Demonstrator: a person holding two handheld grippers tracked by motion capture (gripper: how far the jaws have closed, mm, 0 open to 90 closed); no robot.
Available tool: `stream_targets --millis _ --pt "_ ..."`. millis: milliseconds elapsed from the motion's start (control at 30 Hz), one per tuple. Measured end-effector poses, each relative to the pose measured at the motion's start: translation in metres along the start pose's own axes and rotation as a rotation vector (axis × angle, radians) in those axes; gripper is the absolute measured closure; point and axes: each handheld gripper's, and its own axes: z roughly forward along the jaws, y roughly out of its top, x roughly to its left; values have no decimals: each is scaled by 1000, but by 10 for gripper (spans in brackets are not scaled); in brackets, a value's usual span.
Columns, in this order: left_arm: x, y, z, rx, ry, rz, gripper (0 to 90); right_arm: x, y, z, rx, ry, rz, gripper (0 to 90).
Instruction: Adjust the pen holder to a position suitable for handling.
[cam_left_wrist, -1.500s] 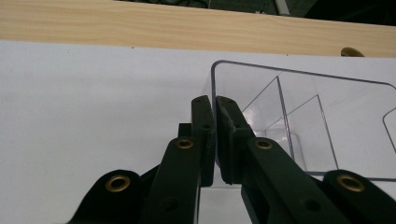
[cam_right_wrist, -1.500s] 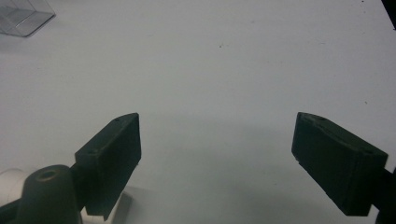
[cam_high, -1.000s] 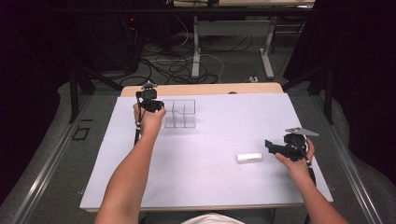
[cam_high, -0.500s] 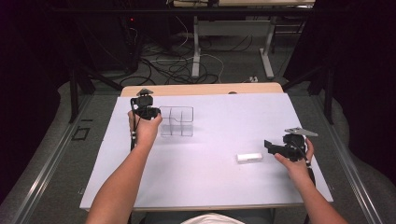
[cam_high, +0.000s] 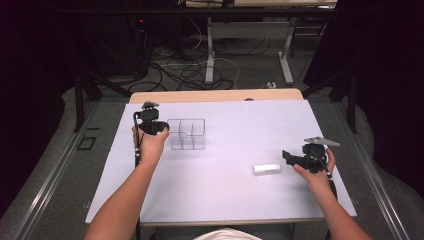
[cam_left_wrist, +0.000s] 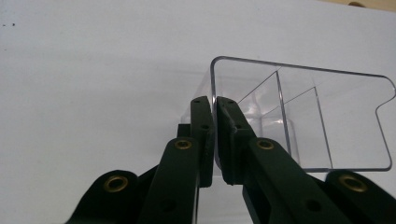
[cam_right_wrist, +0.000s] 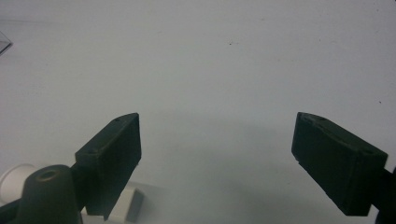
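Left gripper (cam_left_wrist: 215, 140) clamped on clear plastic divided organizer's (cam_left_wrist: 327, 116) wall; right gripper (cam_right_wrist: 217, 158) released beside small white block (cam_high: 266, 169).

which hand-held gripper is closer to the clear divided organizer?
Left. The left hand-held gripper is clamped on the clear divided organizer's end wall. The right hand-held gripper sits far across the table, beside the small white block.
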Motion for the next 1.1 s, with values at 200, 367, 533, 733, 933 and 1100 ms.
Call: stream_targets --millis 200,367,533,733,933,1100 --pt "1 3 -10 -57 -39 35 803 0 0 1 5 -3 8 152" --pt "3 6 -10 -67 -27 60 843 0 0 0 2 -3 1 152" --pt "8 6 -3 -58 -3 60 879 0 -1 1 6 -2 10 152" --pt "8 5 5 -28 22 71 900 -1 -1 1 5 -1 6 152" --pt "9 0 9 -33 16 56 900 -1 -1 1 6 -2 4 152" --pt "8 -1 9 -38 16 57 900 0 0 2 6 3 4 152"
